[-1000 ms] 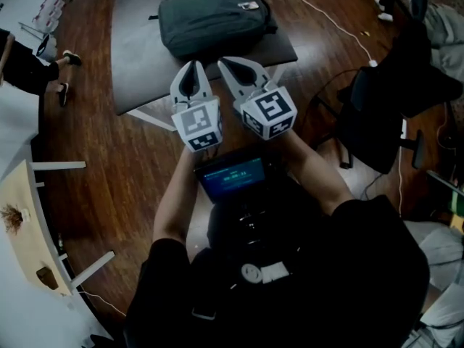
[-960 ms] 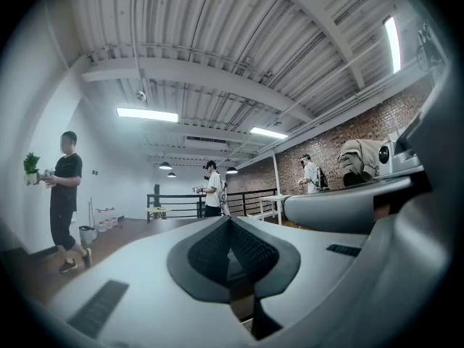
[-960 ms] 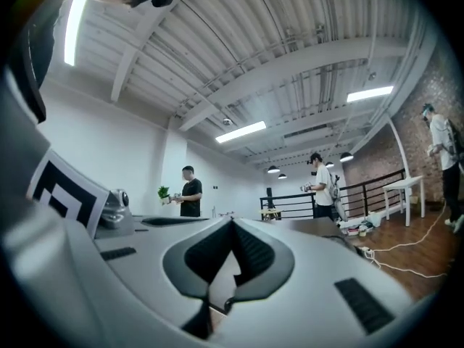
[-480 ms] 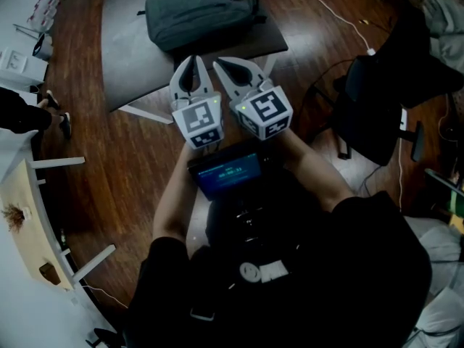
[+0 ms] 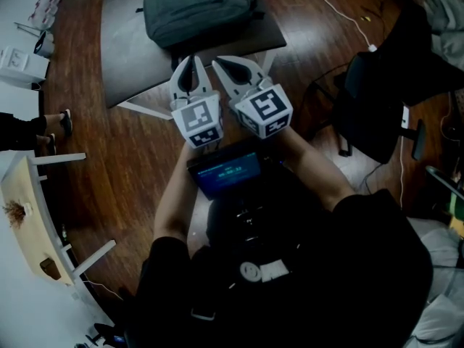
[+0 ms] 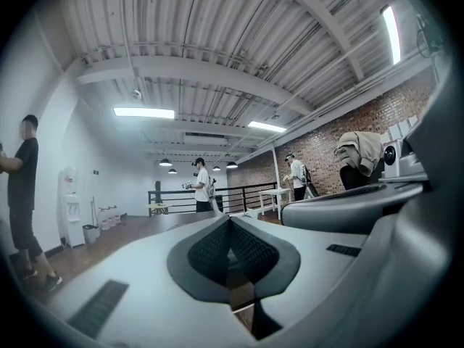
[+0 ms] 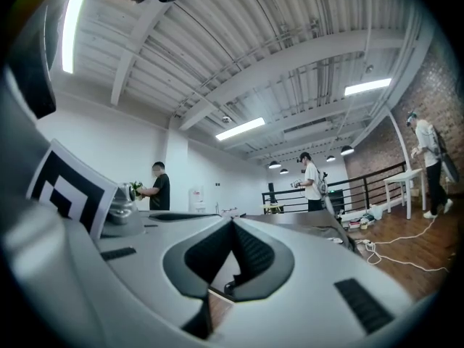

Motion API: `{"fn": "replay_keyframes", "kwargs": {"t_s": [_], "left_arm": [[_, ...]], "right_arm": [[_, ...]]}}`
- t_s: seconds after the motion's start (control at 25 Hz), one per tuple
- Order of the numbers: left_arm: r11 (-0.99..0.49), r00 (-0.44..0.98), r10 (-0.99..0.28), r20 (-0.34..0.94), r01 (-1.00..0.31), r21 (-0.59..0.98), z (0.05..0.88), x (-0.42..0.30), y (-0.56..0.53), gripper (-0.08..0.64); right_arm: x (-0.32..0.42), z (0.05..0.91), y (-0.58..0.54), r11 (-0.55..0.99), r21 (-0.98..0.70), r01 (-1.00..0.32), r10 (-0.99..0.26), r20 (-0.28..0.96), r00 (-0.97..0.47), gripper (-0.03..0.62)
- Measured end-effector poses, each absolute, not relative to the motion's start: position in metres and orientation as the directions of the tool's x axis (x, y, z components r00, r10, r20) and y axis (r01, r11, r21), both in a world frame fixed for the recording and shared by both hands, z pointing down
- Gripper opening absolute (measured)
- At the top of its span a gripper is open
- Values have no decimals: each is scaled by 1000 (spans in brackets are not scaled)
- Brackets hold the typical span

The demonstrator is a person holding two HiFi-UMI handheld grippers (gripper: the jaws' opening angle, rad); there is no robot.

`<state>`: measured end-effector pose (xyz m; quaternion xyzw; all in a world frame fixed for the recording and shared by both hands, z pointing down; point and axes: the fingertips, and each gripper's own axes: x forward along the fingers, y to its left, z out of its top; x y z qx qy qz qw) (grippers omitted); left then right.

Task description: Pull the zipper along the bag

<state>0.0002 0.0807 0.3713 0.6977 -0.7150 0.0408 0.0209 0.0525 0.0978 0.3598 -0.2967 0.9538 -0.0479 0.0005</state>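
Note:
A dark grey-green backpack (image 5: 199, 9) lies flat on a low dark table (image 5: 123, 56) in the head view, with a small light tag near its top right corner. No zipper pull can be made out. My left gripper (image 5: 190, 59) and right gripper (image 5: 217, 61) are held side by side, pointing at the table's near edge, just short of the bag. Both are shut with nothing between their pads. In the left gripper view the left gripper (image 6: 230, 220) has its jaws meeting. The right gripper (image 7: 232, 223) looks the same in the right gripper view.
A black office chair (image 5: 377, 107) stands at the right and white cables (image 5: 333, 9) run over the wooden floor. A light wooden bench (image 5: 29, 223) and a white box (image 5: 22, 64) are at the left. A bystander's feet (image 5: 58, 122) show at the left edge.
The bag and table have slid slightly up and left in the head view. The bystander at the left has walked along that edge. Both grippers stay shut and side by side.

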Motion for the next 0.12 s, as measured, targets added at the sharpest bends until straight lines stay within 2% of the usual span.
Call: {"fn": "replay_keyframes", "kwargs": {"t_s": [0.12], "left_arm": [[24, -27, -996, 91, -999, -29, 374, 3, 80, 5]], "right_arm": [[57, 362, 96, 817, -89, -570, -570, 23, -821, 3]]}}
